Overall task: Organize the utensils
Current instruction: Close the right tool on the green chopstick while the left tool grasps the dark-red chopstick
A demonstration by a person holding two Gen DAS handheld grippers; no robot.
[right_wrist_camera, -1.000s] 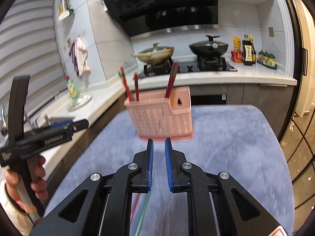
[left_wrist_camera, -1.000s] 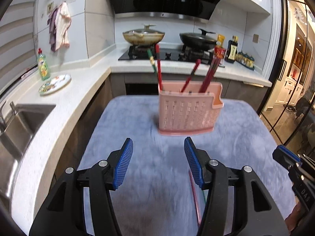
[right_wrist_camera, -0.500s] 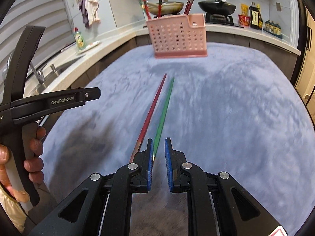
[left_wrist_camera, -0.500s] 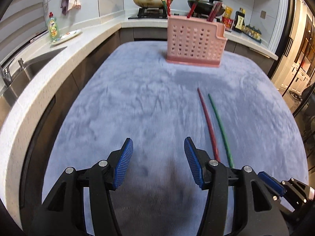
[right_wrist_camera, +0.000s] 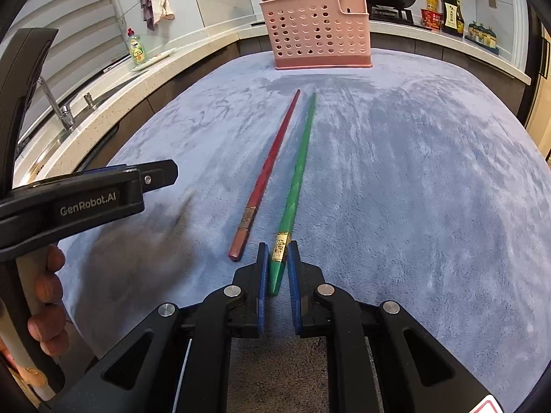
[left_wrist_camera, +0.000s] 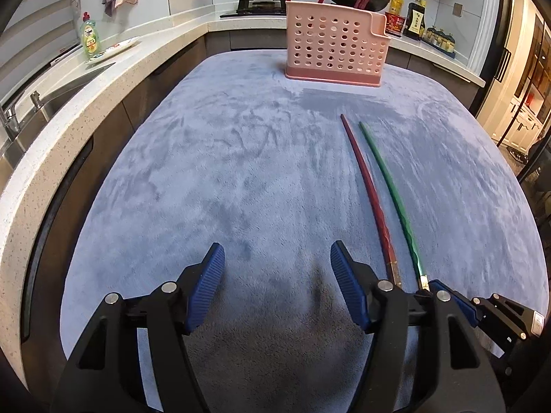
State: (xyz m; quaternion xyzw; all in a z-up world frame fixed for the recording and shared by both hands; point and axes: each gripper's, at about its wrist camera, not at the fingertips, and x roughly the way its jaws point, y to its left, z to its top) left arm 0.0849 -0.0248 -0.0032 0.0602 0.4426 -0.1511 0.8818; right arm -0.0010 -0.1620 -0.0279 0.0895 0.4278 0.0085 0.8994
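Blue ribbed pads first: your right gripper (right_wrist_camera: pixel 276 265) is nearly closed, with the thick butt end of the slim green lacquered chopstick (right_wrist_camera: pixel 297 179) between its jaws. The pads look to be on the gilt band, though firm contact is hard to confirm. Your left gripper (left_wrist_camera: pixel 277 287) has just been opening; its jaws stand wide with nothing between them, hovering over the grey-blue plush mat (left_wrist_camera: pixel 224 172).

Just left of the green stick lies the matching red lacquered chopstick (right_wrist_camera: pixel 272 161): 2 sticks roughly parallel, not touching, tips pointing away from you. Beyond the tips stands the pink perforated plastic utensil holder (right_wrist_camera: pixel 318 38), upright at the mat's far edge, with several chopsticks already in it.

Handling judgement: light, rigid, smooth-lacquered, likely to pivot or slip in a 1-point pinch. Take hold at the squared butt near the band, not the tapered tip. The soft pile should let the pads get under it.
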